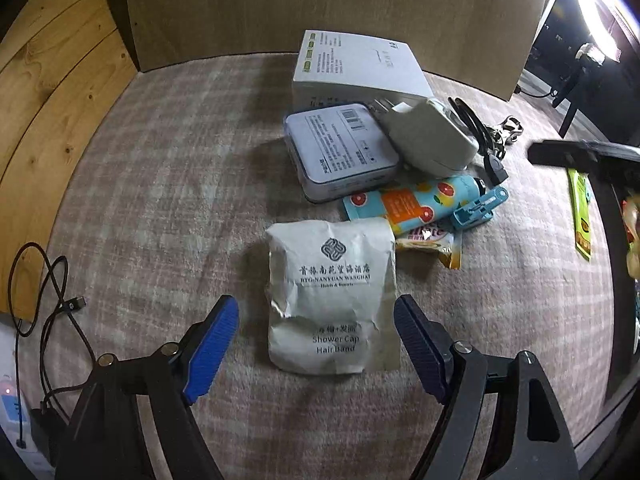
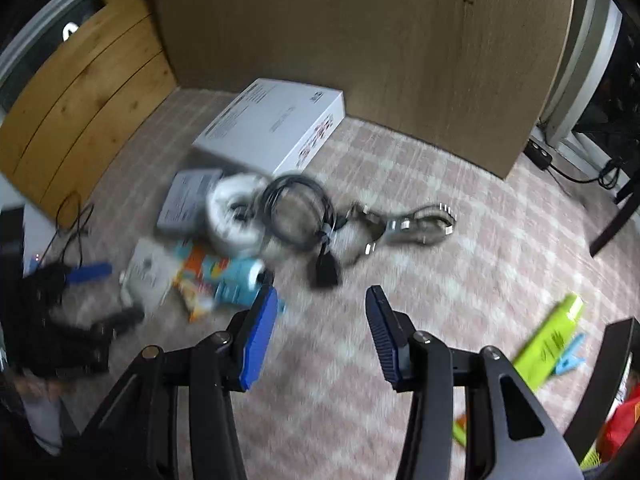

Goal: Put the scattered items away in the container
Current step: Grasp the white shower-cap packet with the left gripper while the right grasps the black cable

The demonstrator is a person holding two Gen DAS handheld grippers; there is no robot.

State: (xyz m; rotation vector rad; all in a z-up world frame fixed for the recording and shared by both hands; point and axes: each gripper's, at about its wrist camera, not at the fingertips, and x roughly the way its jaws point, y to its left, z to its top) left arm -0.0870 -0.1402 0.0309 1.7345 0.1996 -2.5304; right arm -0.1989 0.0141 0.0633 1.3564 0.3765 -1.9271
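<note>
My left gripper point(image 1: 316, 300) points down at a white shower cap packet point(image 1: 334, 296) lying flat on the checked cloth. It is open, with one blue pad on each side of the packet and neither pressing on it. Just beyond lie a fruit-print tube point(image 1: 416, 200), a blue clip point(image 1: 478, 208) and a snack sachet point(image 1: 432, 244). The right wrist view is blurred. My right gripper point(image 2: 320, 292) is open with nothing between its fingers, just short of a black cable's plug point(image 2: 326, 272). The dark rim of a container point(image 2: 612, 344) shows at the lower right.
A white box point(image 1: 360, 68), a grey tin point(image 1: 340, 152) and a white charger point(image 1: 432, 136) sit further back. A coiled black cable point(image 2: 296, 208) and a silver cable point(image 2: 408, 224) lie mid-cloth. A green packet point(image 2: 552, 340) lies near the container. A brown board point(image 1: 320, 4) stands behind.
</note>
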